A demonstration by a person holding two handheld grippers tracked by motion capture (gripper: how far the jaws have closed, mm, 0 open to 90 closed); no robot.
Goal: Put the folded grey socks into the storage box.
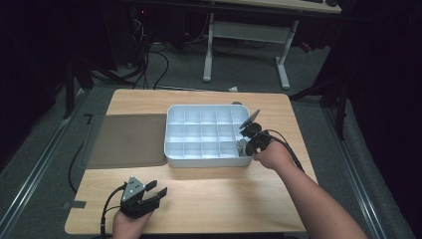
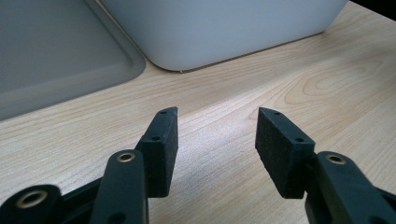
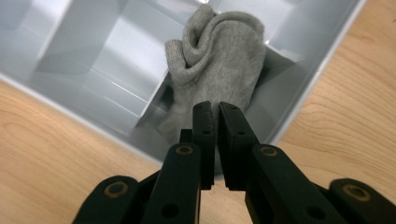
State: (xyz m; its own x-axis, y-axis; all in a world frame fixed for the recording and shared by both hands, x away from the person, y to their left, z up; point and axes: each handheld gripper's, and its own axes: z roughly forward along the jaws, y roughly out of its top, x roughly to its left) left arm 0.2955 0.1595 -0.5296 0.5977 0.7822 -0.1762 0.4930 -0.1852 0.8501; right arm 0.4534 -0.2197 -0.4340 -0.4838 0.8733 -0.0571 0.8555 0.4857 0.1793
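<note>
My right gripper (image 3: pixel 215 109) has its jaws nearly pressed together, pinching the grey sock (image 3: pixel 219 60) in the white tray's (image 1: pixel 171 149) five o'clock corner compartment. My left gripper (image 2: pixel 217 123) rests spread. Lifting could snag fabric on a divider.

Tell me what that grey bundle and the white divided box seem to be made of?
The grey bundle looks like soft knitted fabric, perhaps a sock: fine ribbing, limp folds. The white divided box looks like smooth moulded plastic, with a slight sheen on its thin dividers.
</note>
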